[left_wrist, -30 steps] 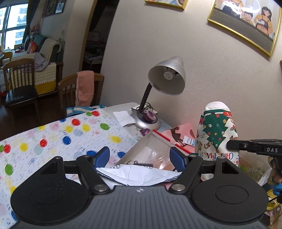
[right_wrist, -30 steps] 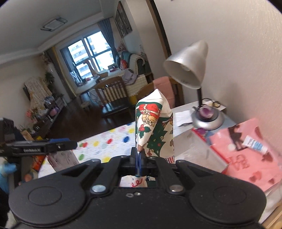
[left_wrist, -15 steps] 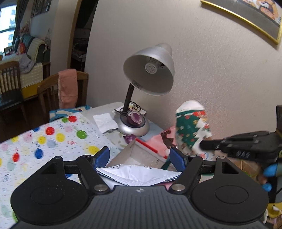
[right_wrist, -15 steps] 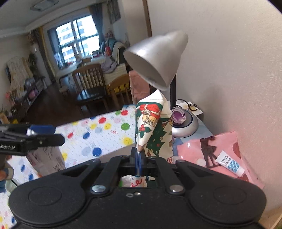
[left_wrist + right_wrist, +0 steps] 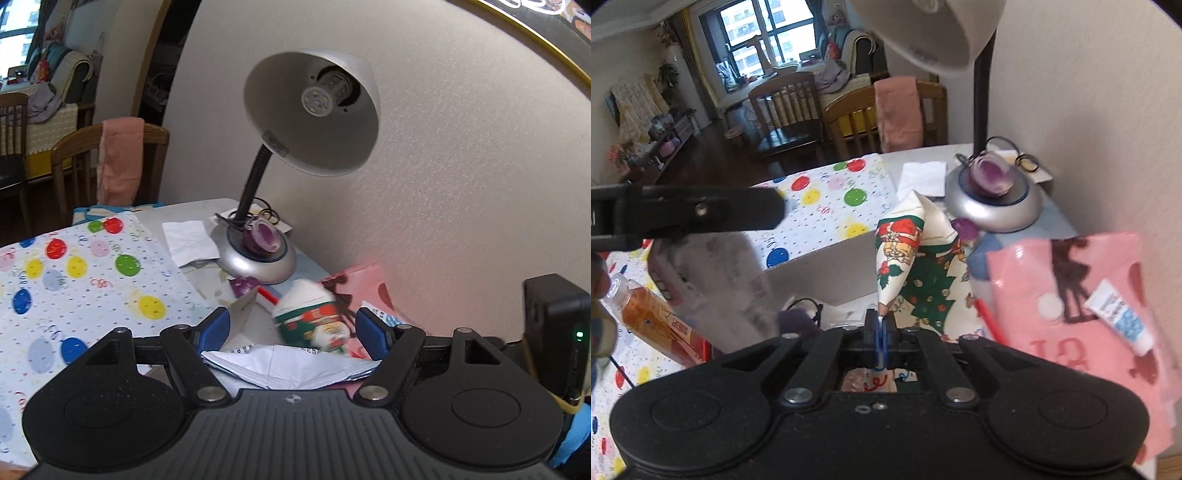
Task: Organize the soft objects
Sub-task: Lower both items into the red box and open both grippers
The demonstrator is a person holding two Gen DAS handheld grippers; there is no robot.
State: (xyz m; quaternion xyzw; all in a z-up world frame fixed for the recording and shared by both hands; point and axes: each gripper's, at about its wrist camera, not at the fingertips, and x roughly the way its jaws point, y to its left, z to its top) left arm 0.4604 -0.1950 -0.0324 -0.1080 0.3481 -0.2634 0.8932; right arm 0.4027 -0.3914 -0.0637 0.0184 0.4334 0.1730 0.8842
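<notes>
— 2 claws, 2 soft loads. My right claw [image 5: 881, 341] is fully closed, pinching a corner of the Christmas-print cloth [image 5: 919, 266], which stands up ahead of the jaws in a cone.

— Why by a corner?

— I'd say so it hangs free as 1 bundle and drops in cleanly. It sits over the open box [image 5: 827, 273] on the worktop [image 5: 192, 214], near the lamp [image 5: 258, 254] at the far right.

— And the left claw [image 5: 293, 330]?

— Wide apart, yet loaded: a white printed pouch [image 5: 291, 365] lies across the jaws near their base. It's broad, so the wide spread fits it. Whether the pads really squeeze it, I can't tell.

— Where does it go?

— Probably that same box; in the left view the cloth shows between my blue fingertips [image 5: 212, 326], past the pouch.

— Risks?

— The lamp shade hangs right over the drop spot, and the pink bag [image 5: 1071, 295] with its small tube [image 5: 1119, 317] crowds the right side.
</notes>
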